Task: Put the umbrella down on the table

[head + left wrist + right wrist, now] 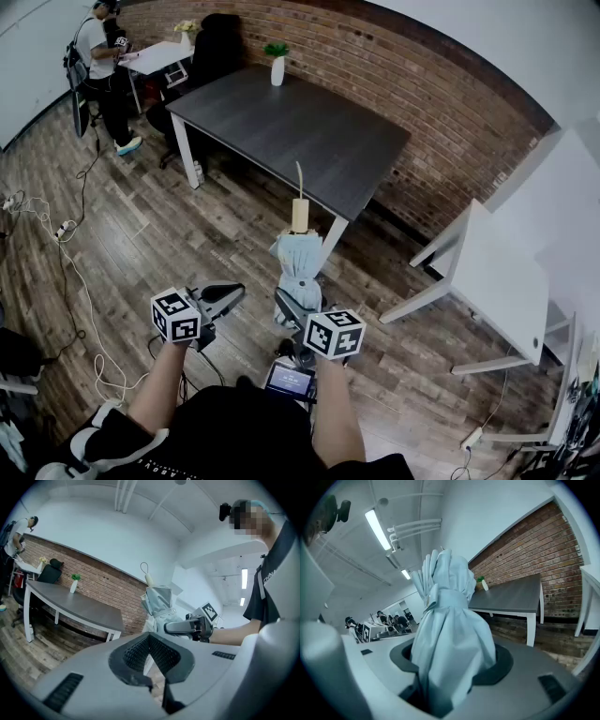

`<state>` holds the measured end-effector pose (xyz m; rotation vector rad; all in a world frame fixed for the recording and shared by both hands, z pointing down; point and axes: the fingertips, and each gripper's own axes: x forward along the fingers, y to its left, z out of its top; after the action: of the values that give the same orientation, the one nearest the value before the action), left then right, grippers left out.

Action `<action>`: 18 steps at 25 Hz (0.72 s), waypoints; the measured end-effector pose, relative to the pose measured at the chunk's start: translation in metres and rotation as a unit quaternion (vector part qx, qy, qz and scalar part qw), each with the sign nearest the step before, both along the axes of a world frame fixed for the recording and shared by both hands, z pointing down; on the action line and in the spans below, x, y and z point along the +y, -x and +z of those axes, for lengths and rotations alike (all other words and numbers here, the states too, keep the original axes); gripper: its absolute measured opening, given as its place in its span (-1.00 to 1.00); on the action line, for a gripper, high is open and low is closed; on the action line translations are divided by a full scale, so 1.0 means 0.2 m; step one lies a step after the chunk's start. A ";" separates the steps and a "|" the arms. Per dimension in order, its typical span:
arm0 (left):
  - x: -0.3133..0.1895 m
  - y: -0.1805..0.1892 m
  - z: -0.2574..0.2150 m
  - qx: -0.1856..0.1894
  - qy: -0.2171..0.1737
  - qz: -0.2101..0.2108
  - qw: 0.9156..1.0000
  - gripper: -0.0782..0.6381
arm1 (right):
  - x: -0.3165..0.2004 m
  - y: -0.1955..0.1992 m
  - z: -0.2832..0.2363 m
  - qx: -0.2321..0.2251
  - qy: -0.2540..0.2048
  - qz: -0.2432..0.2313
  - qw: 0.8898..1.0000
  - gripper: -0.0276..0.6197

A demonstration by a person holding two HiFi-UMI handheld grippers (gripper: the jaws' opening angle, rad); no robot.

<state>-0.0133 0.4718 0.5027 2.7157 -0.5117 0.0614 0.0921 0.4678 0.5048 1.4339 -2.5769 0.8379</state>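
A folded pale-blue umbrella (294,264) with a wooden handle (299,214) and a thin loop sticks up out of my right gripper (292,306), which is shut on its cloth. It hangs over the wooden floor, short of the near corner of the dark grey table (281,131). In the right gripper view the umbrella (450,634) fills the jaws, with the table (511,597) beyond it. My left gripper (228,294) is beside it on the left, shut and holding nothing. The left gripper view shows its pads together and the umbrella (159,603) off to the right.
A white vase with a plant (277,66) stands at the table's far end. A white table (506,281) is on the right, a brick wall (403,66) behind. A person (98,66) stands at a far white desk beside a black chair (214,47). Cables (66,244) lie on the floor.
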 end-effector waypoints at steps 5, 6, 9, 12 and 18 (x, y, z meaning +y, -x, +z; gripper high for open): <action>0.03 0.00 -0.02 0.014 -0.006 0.012 1.000 -0.77 | 0.01 0.02 0.00 0.001 0.000 0.001 1.000 -0.05; 0.05 -0.01 -0.03 0.023 -0.006 0.017 1.000 -0.77 | 0.01 0.02 0.00 0.001 0.000 0.001 1.000 -0.05; 0.08 -0.02 -0.03 0.028 -0.009 0.029 0.999 -0.77 | 0.02 0.03 -0.01 0.003 -0.002 0.001 1.000 -0.05; 0.09 -0.03 -0.01 0.014 -0.013 0.033 0.999 -0.77 | 0.03 0.03 -0.02 -0.002 -0.004 0.004 1.000 -0.05; 0.09 -0.02 -0.01 0.011 -0.011 0.030 0.999 -0.77 | 0.04 0.02 -0.02 -0.001 -0.001 0.015 1.000 -0.05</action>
<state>-0.0086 0.4891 0.5010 2.7497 -0.4263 0.0431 0.0891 0.4767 0.5004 1.4763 -2.5642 0.8405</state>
